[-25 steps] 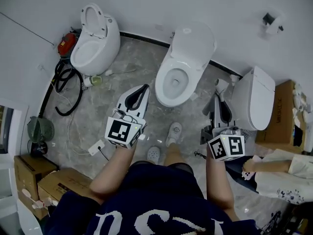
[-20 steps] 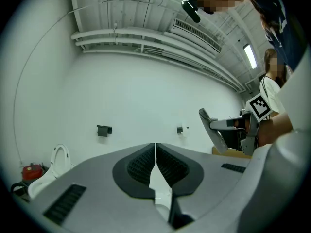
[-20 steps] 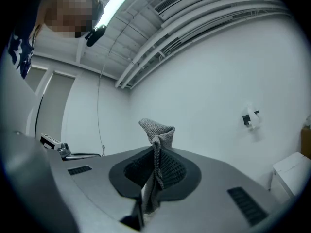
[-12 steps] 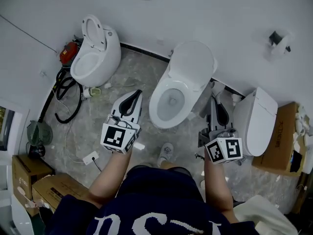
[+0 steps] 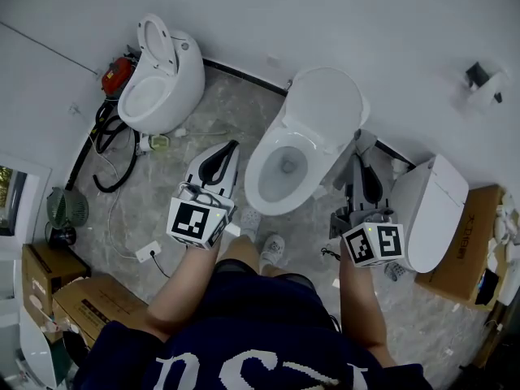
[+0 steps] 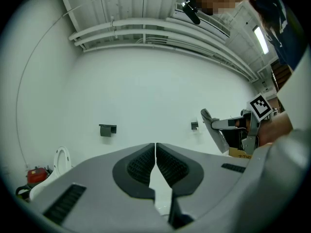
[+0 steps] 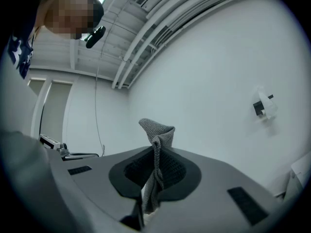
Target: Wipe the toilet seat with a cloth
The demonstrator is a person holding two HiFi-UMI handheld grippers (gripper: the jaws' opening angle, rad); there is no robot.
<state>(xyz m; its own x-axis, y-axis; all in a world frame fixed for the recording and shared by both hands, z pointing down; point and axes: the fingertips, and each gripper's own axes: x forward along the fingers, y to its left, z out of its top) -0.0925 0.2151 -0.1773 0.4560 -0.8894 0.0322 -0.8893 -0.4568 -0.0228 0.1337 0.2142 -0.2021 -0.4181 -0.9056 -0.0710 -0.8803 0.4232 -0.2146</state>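
Observation:
A white toilet (image 5: pixel 280 177) with its lid (image 5: pixel 327 104) raised stands in the middle of the head view, the seat ring down around the bowl. My left gripper (image 5: pixel 230 149) hovers just left of the bowl, shut with nothing in it; in the left gripper view the left gripper (image 6: pixel 155 147) has its pads pressed together. My right gripper (image 5: pixel 359 159) hangs at the toilet's right side, shut on a grey knitted cloth (image 5: pixel 363 141). In the right gripper view the cloth (image 7: pixel 156 132) sticks up between the jaws of the right gripper (image 7: pixel 155 154). Both grippers point at the white wall.
A second open toilet (image 5: pixel 158 75) stands at the far left beside black hoses (image 5: pixel 106 149) and a red can (image 5: pixel 116 73). A closed toilet (image 5: pixel 431 210) is at the right, next to a cardboard box (image 5: pixel 471 250). More boxes (image 5: pixel 77 303) and a small fan (image 5: pixel 65 210) are at the lower left.
The head view has shifted, so the middle toilet now sits closer between the grippers. A person in white at the right edge has left the view. Both grippers keep their hold and pose.

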